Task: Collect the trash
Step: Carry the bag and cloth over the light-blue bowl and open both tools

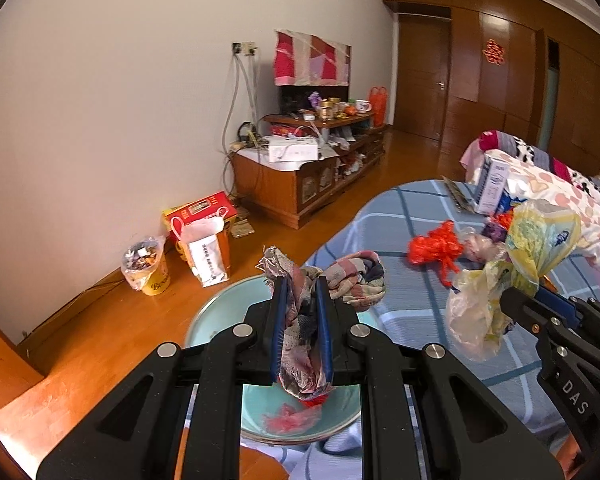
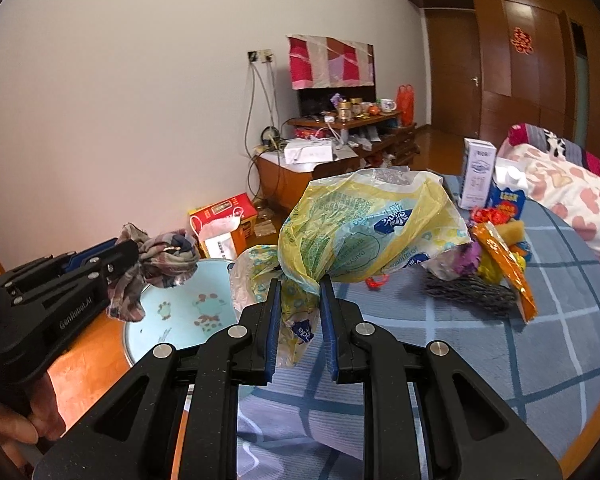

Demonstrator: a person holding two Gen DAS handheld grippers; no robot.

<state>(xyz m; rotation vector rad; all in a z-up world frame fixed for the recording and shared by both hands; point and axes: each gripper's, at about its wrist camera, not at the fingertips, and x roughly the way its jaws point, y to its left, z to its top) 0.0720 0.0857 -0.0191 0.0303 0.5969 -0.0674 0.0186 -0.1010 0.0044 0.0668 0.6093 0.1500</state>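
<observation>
Our left gripper (image 1: 301, 324) was clamped on one crumpled plaid rag (image 1: 300, 320), held above the pale blue basin (image 1: 216, 316) below it; "GenRobot.AI" ran along its side in the right wrist view. Our right gripper (image 2: 300, 322) pinched one yellow plastic bag (image 2: 364, 224) by its twisted neck, lifted over the blue checked bedspread (image 2: 480, 352); "DAS" showed on its body in the left wrist view. Beyond it lay a heap of wrappers (image 2: 496, 256), and past them two cartons (image 2: 478, 174), their print too small to read.
</observation>
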